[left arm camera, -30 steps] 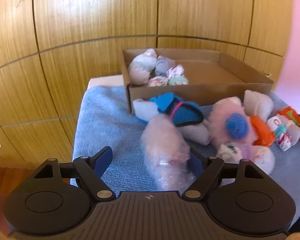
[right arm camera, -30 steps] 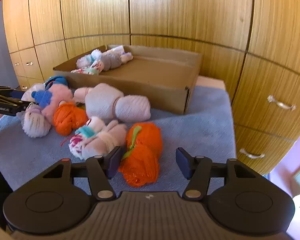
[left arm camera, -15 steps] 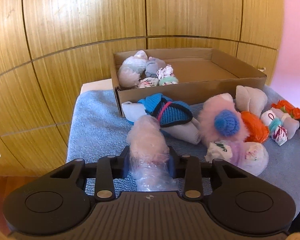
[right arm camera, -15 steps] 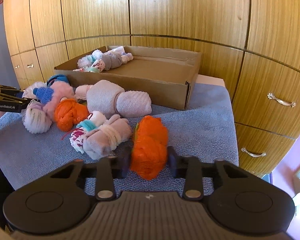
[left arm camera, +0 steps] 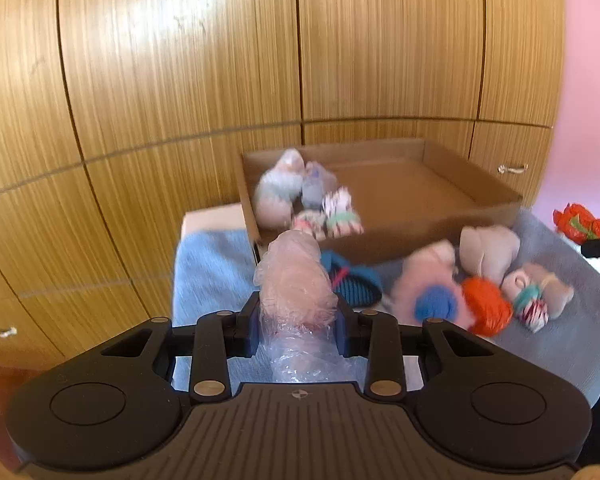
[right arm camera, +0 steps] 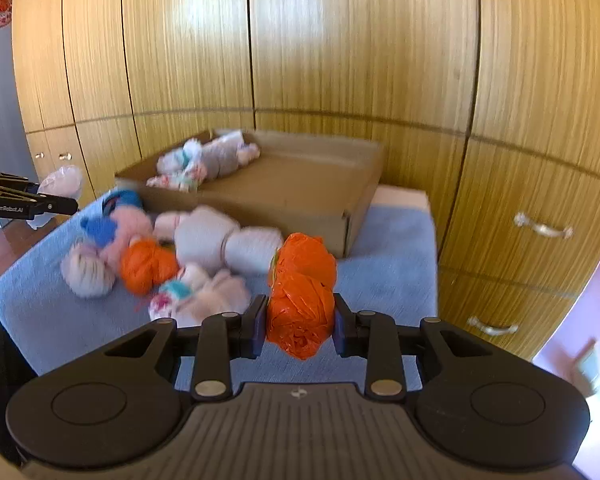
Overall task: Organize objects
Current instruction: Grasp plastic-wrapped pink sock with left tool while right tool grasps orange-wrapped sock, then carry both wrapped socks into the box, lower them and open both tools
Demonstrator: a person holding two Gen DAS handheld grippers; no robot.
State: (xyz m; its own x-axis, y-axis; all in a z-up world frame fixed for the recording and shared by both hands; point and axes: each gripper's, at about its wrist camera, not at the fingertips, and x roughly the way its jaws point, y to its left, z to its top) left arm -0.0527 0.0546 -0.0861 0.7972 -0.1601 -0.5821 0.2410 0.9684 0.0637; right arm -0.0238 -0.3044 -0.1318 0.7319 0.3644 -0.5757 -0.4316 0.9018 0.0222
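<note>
My left gripper (left arm camera: pixel 298 326) is shut on a pale pink fluffy bundle wrapped in clear plastic (left arm camera: pixel 294 288), lifted off the blue towel (left arm camera: pixel 204 268). Clamped in my right gripper (right arm camera: pixel 300 326) is an orange bundle (right arm camera: pixel 300 300), also raised above the towel (right arm camera: pixel 388 256). Behind stands an open cardboard box (left arm camera: pixel 440 224) (right arm camera: pixel 300 188) with several rolled bundles in its far left corner (left arm camera: pixel 300 196) (right arm camera: pixel 204 160). In the right wrist view the left gripper (right arm camera: pixel 24 200) shows at the left edge with the pink bundle (right arm camera: pixel 62 180).
Several soft bundles lie on the towel before the box: a blue knitted one (left arm camera: pixel 352 288), a pink one with a blue pompom (left arm camera: pixel 432 300), an orange ball (left arm camera: pixel 486 308), a beige pair (right arm camera: pixel 228 240). Wooden cabinet fronts with drawer handles (right arm camera: pixel 540 228) stand close behind and to the right.
Both grippers closed on their bundles, the left on the pink plastic-wrapped one, the right on the orange one, and both then rose off the towel.
</note>
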